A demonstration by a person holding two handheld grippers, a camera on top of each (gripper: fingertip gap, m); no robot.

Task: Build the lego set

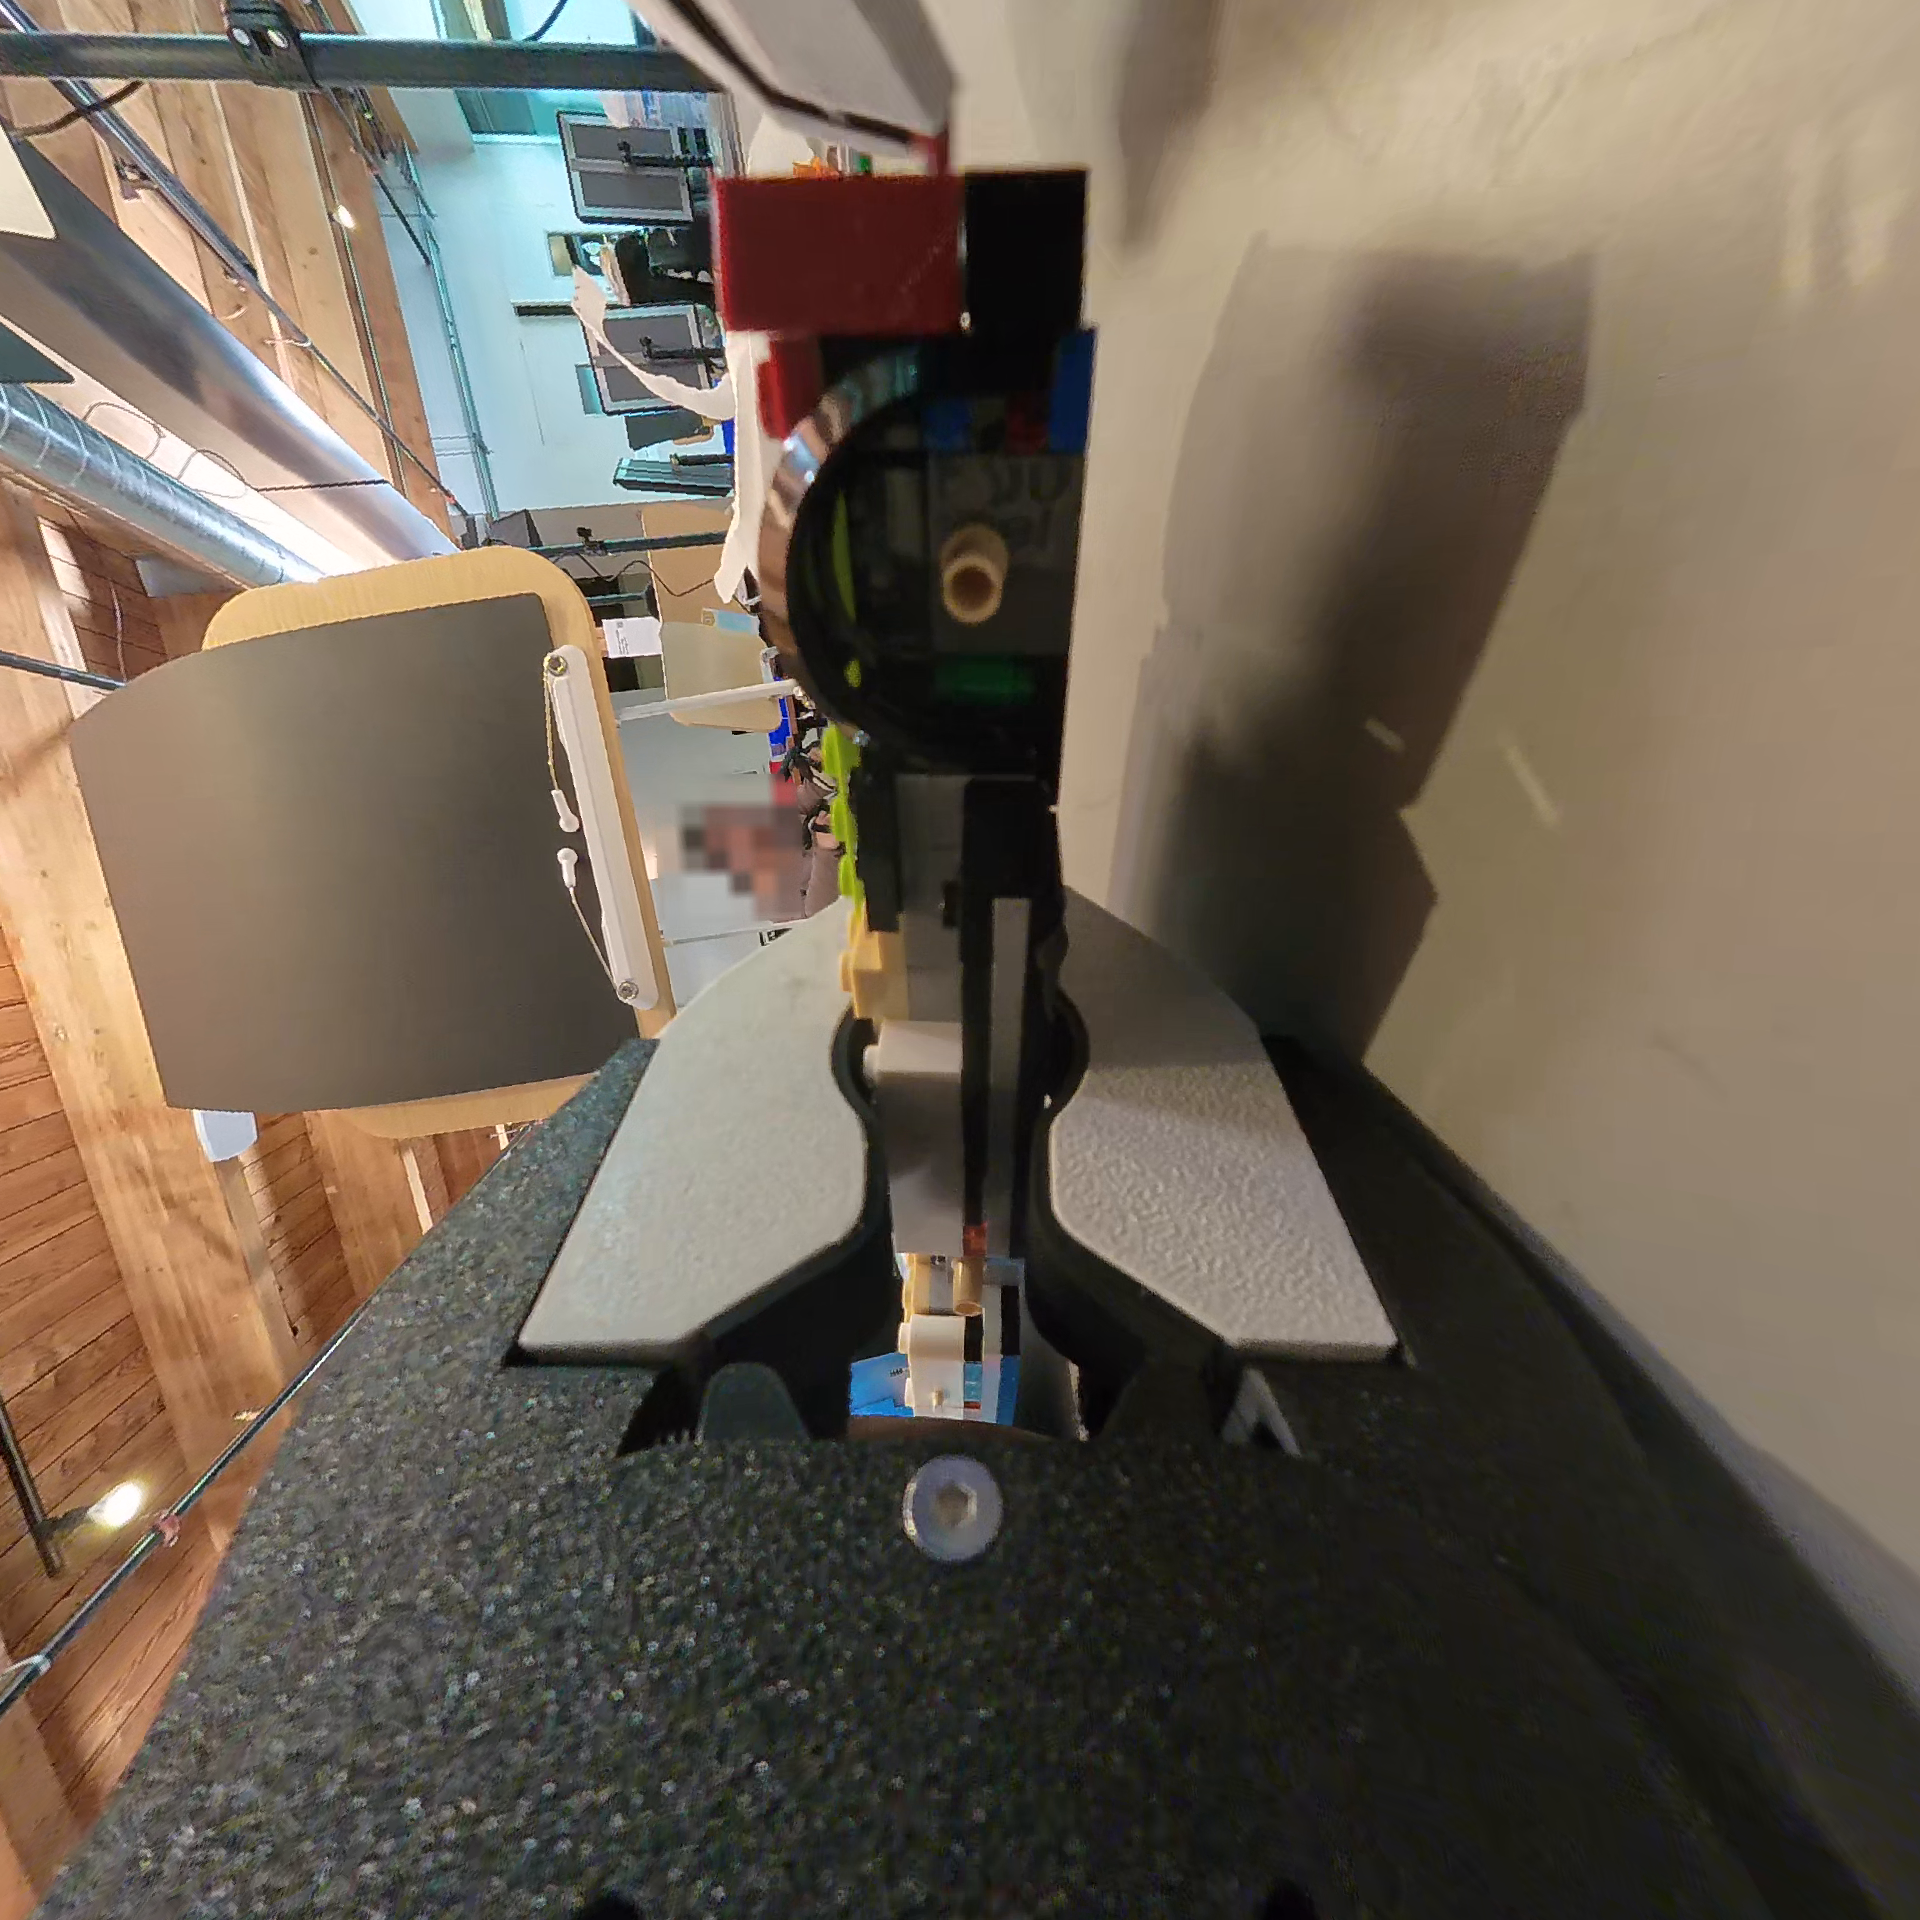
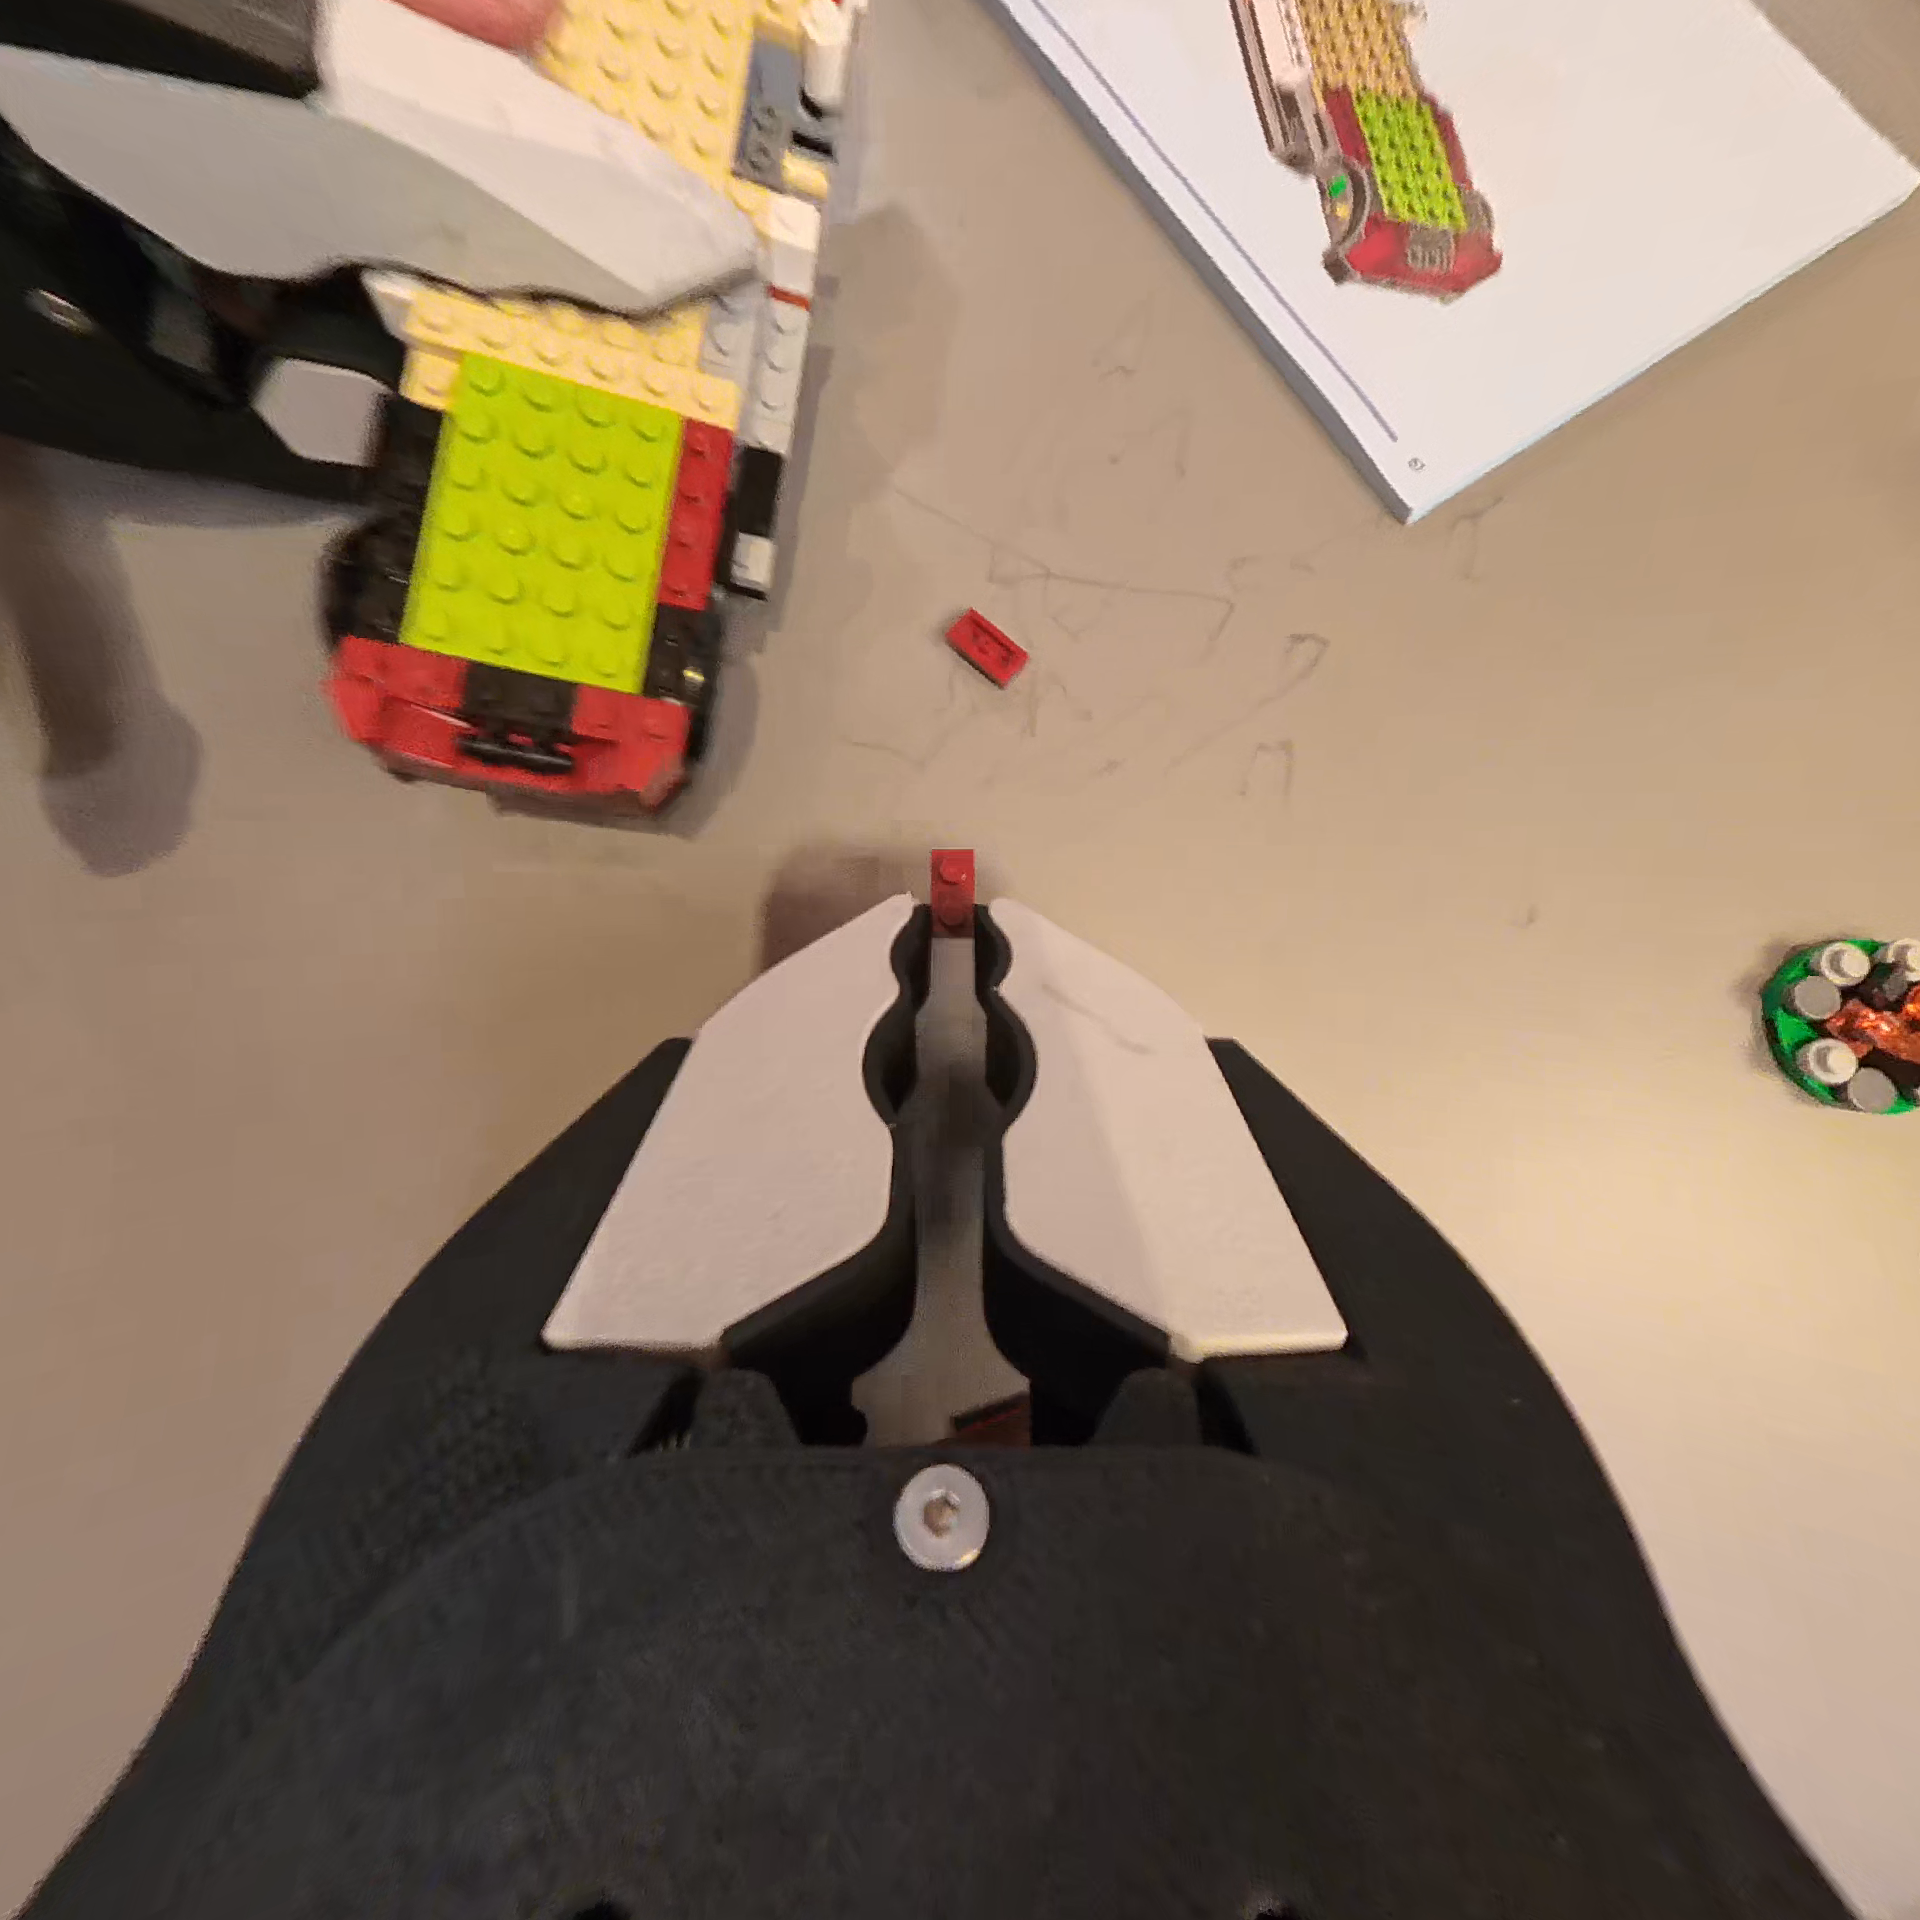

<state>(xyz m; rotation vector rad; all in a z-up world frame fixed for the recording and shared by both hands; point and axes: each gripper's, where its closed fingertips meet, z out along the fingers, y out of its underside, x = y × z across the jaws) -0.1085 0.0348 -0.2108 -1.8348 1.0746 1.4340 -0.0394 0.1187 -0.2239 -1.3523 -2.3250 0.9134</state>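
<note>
My left gripper [image 1: 961,997] is shut on the lego model [image 1: 935,582], a long build of black, grey, tan, lime and red bricks held on its side against the table. The right wrist view shows the same model [image 2: 540,520] at upper left, with its lime plate on top and red end, and the left gripper's fingers [image 2: 416,208] clamped across it. My right gripper [image 2: 951,914] is shut on a small red two-stud plate [image 2: 952,888] that sticks out past the fingertips, just above the table. A second small red plate [image 2: 987,647] lies loose on the table beyond it.
An open instruction booklet [image 2: 1558,208] lies at the upper right. A round green piece with grey studs [image 2: 1849,1023] sits at the right edge. The beige table [image 2: 1351,831] lies under everything. A chair [image 1: 343,852] and room clutter show behind the model in the left wrist view.
</note>
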